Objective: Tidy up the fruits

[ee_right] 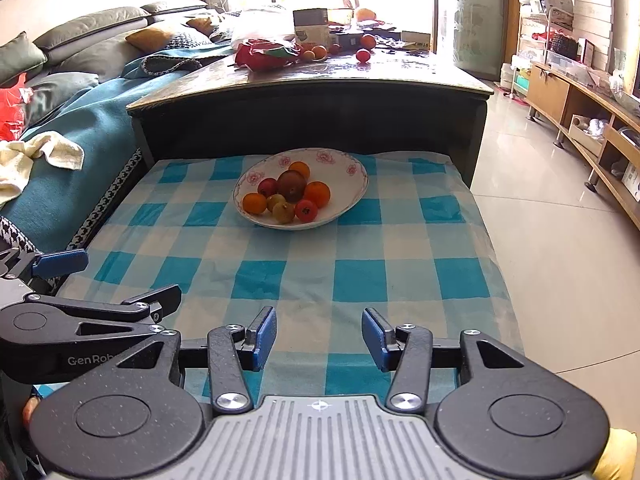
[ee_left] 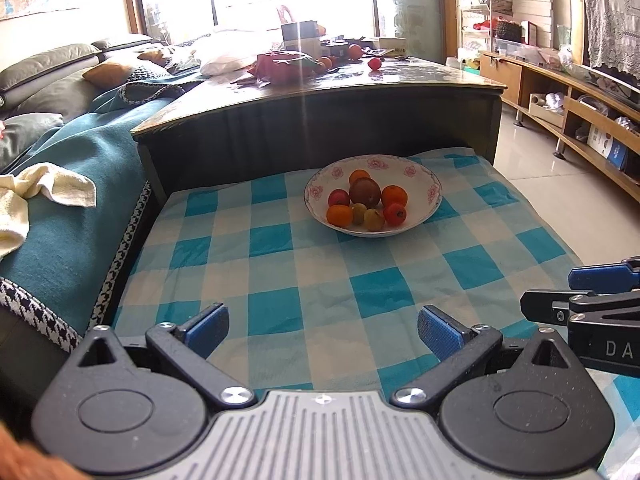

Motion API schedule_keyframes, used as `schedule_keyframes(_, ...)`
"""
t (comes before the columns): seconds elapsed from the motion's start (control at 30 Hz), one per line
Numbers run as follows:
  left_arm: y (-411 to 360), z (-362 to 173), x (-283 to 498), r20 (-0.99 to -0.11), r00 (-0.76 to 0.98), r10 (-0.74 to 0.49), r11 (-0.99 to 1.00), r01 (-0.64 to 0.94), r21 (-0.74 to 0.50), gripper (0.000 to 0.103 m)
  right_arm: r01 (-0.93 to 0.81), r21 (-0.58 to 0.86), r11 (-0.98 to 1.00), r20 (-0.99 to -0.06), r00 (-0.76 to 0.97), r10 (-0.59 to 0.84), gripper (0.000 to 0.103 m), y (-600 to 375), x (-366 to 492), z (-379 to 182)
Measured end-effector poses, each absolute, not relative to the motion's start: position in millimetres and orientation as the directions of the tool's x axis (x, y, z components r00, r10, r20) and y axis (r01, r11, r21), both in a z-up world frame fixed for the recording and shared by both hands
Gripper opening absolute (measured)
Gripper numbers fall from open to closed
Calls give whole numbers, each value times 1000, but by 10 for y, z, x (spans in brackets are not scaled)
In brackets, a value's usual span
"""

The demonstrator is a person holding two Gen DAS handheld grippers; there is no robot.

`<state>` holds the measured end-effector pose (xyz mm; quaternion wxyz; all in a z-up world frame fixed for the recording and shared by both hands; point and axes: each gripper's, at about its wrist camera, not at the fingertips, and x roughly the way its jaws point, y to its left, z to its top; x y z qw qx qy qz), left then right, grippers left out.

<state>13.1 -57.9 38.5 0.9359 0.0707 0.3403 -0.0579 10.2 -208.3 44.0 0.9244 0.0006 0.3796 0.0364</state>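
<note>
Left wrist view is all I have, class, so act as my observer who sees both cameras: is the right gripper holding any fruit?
Observer: No. The right gripper is open, with only the checked cloth showing between its fingers.
Operator: Is anything on the sofa past my left edge?
Observer: Yes, a red plastic bag lies on the sofa, behind the cream towel.
</note>
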Motion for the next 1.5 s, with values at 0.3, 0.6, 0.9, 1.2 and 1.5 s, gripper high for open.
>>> schedule_keyframes(0.3,-574,412,-38,-647,759,-69,982,167,91,103,-73,27,997,-701,709,71,42,-2058,-40,461)
schedule_keyframes(0.6,-555,432,-168,-643,763,-64,982,162,94,103,-82,23,996,-698,712,75,42,-2013,-189,487)
schedule_keyframes(0.9,-531,400,-291,-670,739,-72,985,159,70,103,-81,24,996,-708,703,74,45,-1998,-319,470)
schedule_keyframes(1.2,-545,367,-357,-676,735,-62,985,153,76,103,-75,31,997,-721,689,74,45,-1998,-416,441)
schedule_keyframes(1.5,-532,317,-355,-695,716,-60,987,145,65,103,-77,33,996,-732,677,77,45,-1992,-421,415)
